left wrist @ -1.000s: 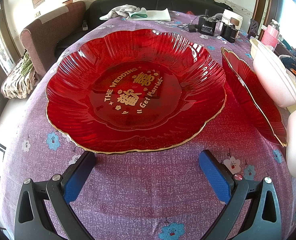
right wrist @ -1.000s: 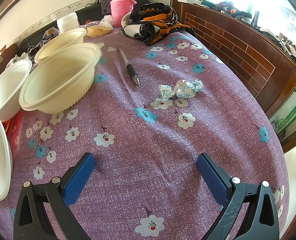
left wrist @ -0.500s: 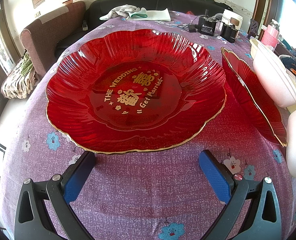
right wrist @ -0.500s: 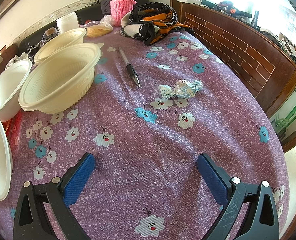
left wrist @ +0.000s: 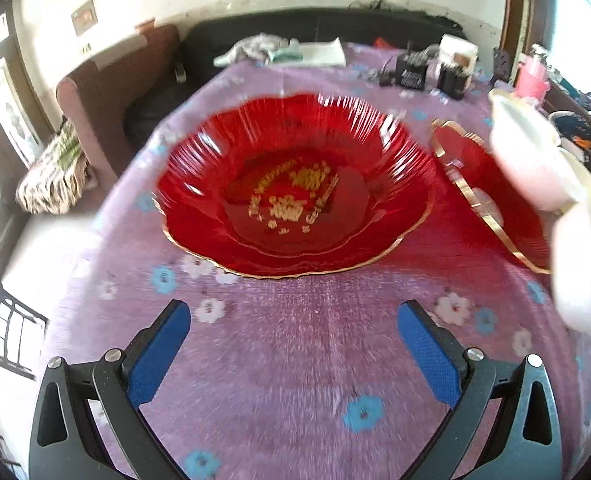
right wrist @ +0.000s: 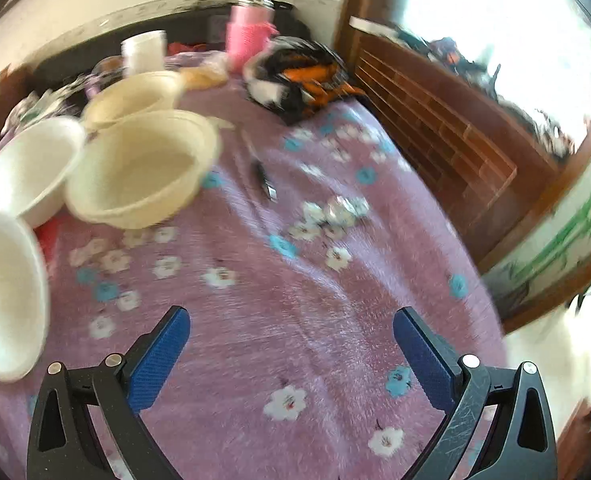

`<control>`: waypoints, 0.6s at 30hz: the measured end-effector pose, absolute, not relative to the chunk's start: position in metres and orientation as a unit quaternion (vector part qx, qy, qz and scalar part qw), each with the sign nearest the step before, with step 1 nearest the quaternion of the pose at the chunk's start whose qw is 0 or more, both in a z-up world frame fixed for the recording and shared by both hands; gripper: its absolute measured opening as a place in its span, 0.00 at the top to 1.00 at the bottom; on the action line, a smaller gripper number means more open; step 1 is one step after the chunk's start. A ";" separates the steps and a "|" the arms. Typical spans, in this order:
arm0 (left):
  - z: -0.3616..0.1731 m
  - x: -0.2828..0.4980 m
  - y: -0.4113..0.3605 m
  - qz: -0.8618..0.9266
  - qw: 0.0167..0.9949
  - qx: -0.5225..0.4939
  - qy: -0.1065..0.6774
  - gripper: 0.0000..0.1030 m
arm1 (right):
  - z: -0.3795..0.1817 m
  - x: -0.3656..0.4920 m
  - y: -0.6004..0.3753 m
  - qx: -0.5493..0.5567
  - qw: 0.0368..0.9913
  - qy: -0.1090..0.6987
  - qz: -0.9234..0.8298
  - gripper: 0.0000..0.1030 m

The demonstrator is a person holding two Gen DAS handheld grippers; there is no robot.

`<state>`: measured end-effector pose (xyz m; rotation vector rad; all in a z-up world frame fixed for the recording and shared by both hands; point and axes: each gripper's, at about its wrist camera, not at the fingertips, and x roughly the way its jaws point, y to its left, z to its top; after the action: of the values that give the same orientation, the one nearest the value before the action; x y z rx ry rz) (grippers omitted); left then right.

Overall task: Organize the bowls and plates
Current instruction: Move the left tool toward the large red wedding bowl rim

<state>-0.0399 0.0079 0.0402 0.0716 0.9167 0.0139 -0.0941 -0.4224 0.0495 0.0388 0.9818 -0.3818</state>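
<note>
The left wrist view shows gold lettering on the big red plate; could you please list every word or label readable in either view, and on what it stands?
Nothing can be read for certain; both views are blurred by motion.
Big red plate: gold lettering in the middle, too blurred to read.
Black box at the far end of the table: a pale label, too small and blurred to read.
Right wrist view: no text visible on the bowls, pink bottle or pen.

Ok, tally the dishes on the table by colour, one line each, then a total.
Red plates: 2, the big one and the tilted one.
White bowls: 2, and.
Cream bowls: 2, and.
Total: 6
</note>
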 end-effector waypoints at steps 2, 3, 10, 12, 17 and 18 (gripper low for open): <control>0.056 -0.048 0.007 0.005 0.904 0.039 0.425 0.00 | 0.063 -0.094 -0.406 0.000 0.872 0.461 -0.164 0.01; 0.063 -0.051 0.005 0.003 0.908 0.041 0.416 0.00 | 0.071 -0.094 -0.394 -0.015 0.876 0.457 -0.154 0.01; 0.099 -0.058 0.006 0.002 0.918 0.053 0.393 0.00 | 0.113 -0.086 -0.311 -0.104 0.901 0.416 -0.067 0.01; 0.104 -0.061 0.008 0.001 0.919 0.051 0.391 0.00 | 0.119 -0.082 -0.295 -0.117 0.904 0.409 -0.043 0.01; 0.113 -0.068 0.021 0.012 0.920 0.047 0.388 0.00 | 0.131 -0.077 -0.250 -0.145 0.907 0.395 0.015 0.00; 0.115 -0.070 0.024 0.016 0.921 0.046 0.385 0.00 | 0.132 -0.075 -0.239 -0.149 0.906 0.395 0.028 0.00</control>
<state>-0.0700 0.0245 0.1149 0.0938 0.7917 0.0332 -0.0745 -0.2391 0.1322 -0.3074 0.8153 0.0582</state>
